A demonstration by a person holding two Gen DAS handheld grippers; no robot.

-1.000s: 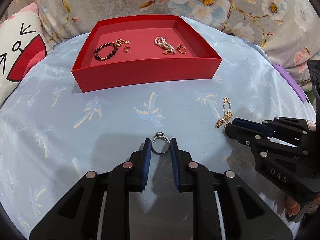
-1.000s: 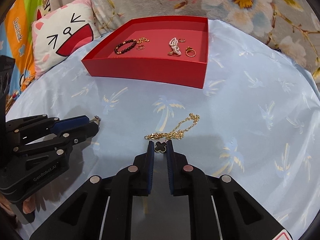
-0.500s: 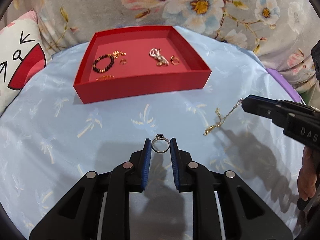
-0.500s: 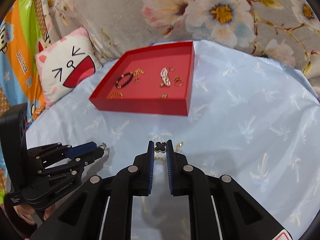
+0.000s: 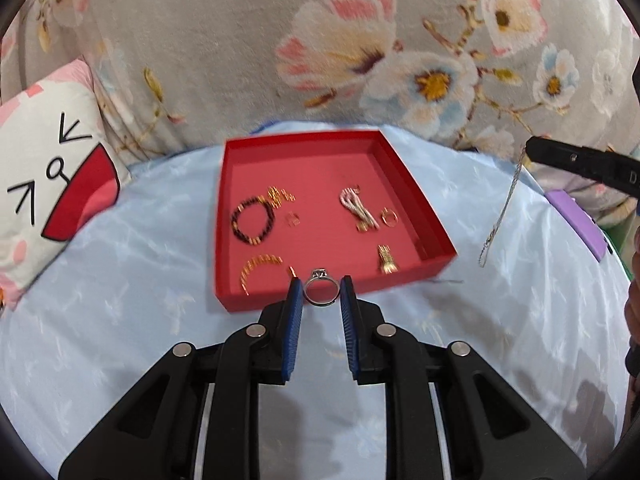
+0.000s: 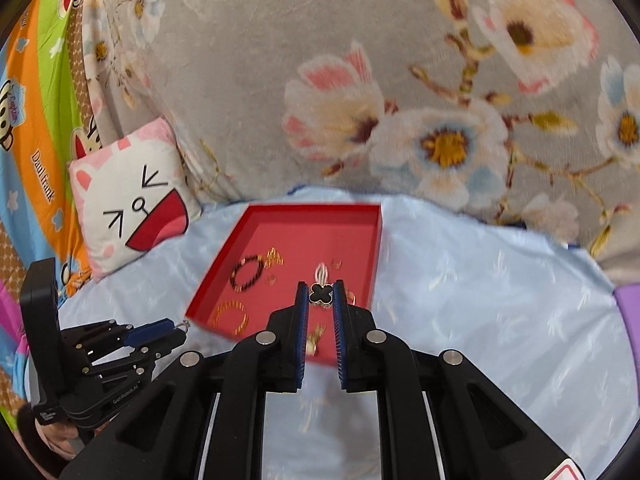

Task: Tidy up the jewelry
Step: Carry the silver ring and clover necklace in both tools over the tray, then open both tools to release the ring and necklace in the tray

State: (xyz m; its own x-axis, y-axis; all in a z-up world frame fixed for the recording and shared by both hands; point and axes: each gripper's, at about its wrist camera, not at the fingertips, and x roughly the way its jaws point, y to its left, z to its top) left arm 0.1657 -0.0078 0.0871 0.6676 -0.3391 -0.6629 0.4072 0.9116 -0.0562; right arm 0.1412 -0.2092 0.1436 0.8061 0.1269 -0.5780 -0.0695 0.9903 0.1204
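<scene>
My left gripper [image 5: 320, 292] is shut on a silver ring [image 5: 320, 291] and holds it in the air in front of the near wall of the red tray [image 5: 408, 184]. My right gripper [image 6: 321, 294] is shut on the black clover pendant [image 6: 321, 294] of a gold necklace, above the tray [image 6: 308, 210]. The necklace chain [image 5: 500, 216] hangs from the right gripper in the left wrist view. The tray holds a dark bead bracelet [image 5: 252, 222], a pearl bracelet [image 5: 358, 210], a gold ring [image 5: 389, 216] and gold chains [image 5: 260, 264]. The left gripper also shows in the right wrist view [image 6: 182, 326].
The tray sits on a light blue palm-print cloth [image 5: 120, 320]. A cat-face pillow [image 5: 52, 176] lies at the left. A floral blanket [image 5: 360, 60] rises behind. A purple object [image 5: 576, 220] lies at the right edge.
Both grippers have risen off the cloth with their pieces and moved toward the tray. The necklace chain has left the cloth and now hangs free.
</scene>
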